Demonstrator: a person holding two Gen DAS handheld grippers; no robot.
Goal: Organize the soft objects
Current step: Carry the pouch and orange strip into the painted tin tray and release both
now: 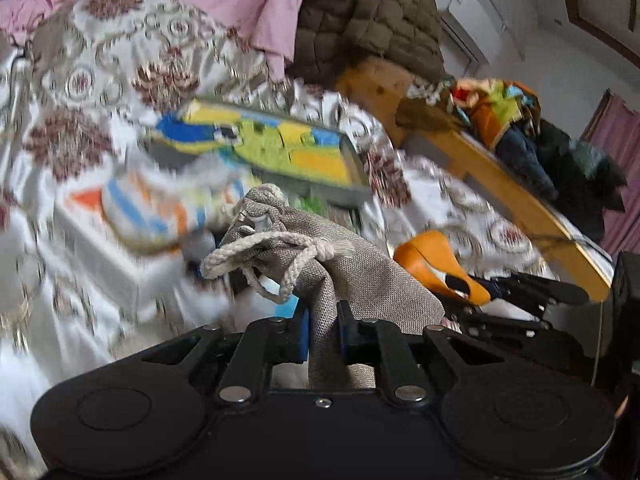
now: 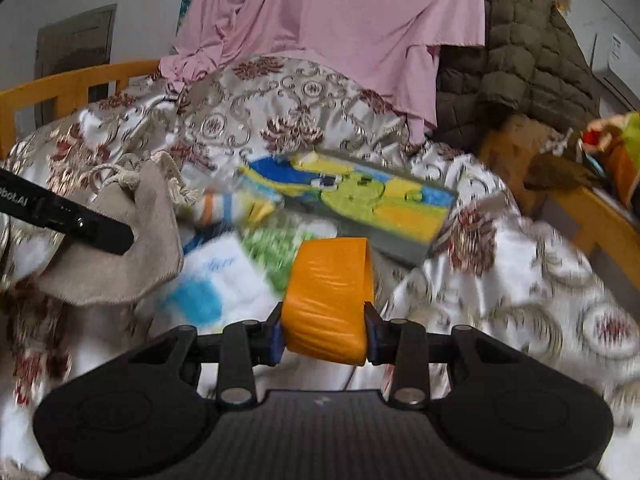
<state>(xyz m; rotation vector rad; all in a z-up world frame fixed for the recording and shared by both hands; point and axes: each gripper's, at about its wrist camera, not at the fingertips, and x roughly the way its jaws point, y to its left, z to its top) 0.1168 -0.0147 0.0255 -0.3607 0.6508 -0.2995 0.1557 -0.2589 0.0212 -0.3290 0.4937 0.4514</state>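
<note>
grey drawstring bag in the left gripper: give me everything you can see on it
The grey drawstring pouch is coarse woven fabric, like burlap or linen, limp and creased. An off-white braided cord gathers its mouth, knotted and looped. The left gripper is shut on its lower part, blue pads pressing both sides. The mouth end points away from the gripper, above the patterned bedspread. From the right wrist view it hangs from that gripper's finger, a corner drooping. Contents cannot be seen.

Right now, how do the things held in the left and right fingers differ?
The left gripper pinches a grey woven drawstring pouch with a knotted cord; it hangs crumpled and limp. The right gripper clamps an orange glossy pad, smooth, thick and holding its folded shape. Both are soft and lifted above the floral bedspread.
</note>
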